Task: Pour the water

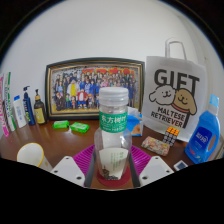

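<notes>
Beyond the hand-held gripper [112, 172] and off to its right stood a white paper bag [176, 92] with "GIFT" in large dark capitals, and below a cartoon dog the words "MALTESE RETRIEVER". The clear bottle [113, 135] standing between the gripper's fingers carried a green label band with white characters, too small to read. Other packaging nearby bore print that could not be read.
</notes>
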### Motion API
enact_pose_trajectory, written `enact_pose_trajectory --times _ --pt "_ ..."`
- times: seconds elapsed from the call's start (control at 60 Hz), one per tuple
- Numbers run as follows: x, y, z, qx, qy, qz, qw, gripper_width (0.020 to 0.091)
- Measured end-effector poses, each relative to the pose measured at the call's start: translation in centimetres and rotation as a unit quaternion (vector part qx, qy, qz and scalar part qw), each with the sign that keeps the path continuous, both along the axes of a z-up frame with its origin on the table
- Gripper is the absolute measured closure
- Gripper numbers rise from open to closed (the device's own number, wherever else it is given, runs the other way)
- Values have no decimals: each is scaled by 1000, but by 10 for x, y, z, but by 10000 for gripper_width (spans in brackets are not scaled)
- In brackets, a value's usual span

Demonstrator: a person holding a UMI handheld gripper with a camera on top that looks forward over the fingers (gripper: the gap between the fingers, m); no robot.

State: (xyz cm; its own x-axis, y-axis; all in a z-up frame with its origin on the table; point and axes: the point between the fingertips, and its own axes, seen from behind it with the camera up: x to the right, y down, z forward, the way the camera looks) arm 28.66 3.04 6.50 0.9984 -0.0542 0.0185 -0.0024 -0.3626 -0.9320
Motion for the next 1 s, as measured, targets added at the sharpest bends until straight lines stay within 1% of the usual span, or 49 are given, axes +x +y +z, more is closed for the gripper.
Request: enact_pose_trajectory --times 0.033,0.117,0.133,0.167,0.233,0.367,0.567,0.65,0.85,1.0 --pt "-1 -2 -2 -10 -2 1 1000 475" --pt "-4 -9 -1 -28 0 5 1000 242" --pt "-5 -11 1 -30 -1 5 1000 234" --pt "-5 -16 5 -34 -4 1 999 262" --pt "-4 -27 18 -35 -11 -3 999 238" --pt "-11 -65 46 -44 -15 -11 999 247" --pt "-33 -158 96 -61 -10 -36 997 248" --pt "-48 -200 115 -67 -12 -40 997 248" --pt "-90 -286 143 -93 -16 -24 995 246" --pt "-115 -321 154 -90 -28 -6 996 252"
